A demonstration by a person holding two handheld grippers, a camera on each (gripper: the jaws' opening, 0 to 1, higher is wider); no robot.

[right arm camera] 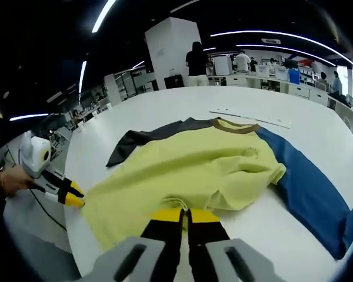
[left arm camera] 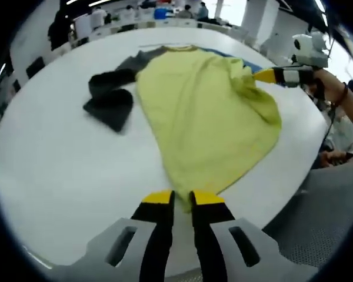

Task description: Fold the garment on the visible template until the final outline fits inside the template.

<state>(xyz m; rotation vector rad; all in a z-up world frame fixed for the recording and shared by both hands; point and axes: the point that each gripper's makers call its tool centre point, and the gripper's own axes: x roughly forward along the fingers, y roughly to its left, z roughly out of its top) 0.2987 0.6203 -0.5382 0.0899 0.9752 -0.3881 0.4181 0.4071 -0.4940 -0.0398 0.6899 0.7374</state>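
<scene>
The shirt [left arm camera: 206, 117] lies spread on the white table [left arm camera: 59, 176], collar [right arm camera: 235, 126] away from the person, its yellow body in the middle, a dark sleeve [left arm camera: 109, 97] on one side and a blue sleeve [right arm camera: 309, 188] on the other. The left gripper [left arm camera: 183, 197] is clenched on the shirt's hem at one corner, and the right gripper [right arm camera: 185, 215] is clenched on the hem at the other side, the yellow cloth bunched between its tips. Judging by both pinches on the near edge, the step in hand is carrying the hem toward the collar; it will go best if both hands lift together, keep the edge taut and level, and lay it down square so no crease skews the outline. I cannot make out a template under the shirt. No brand, label or readable writing shows on the shirt or table.
</scene>
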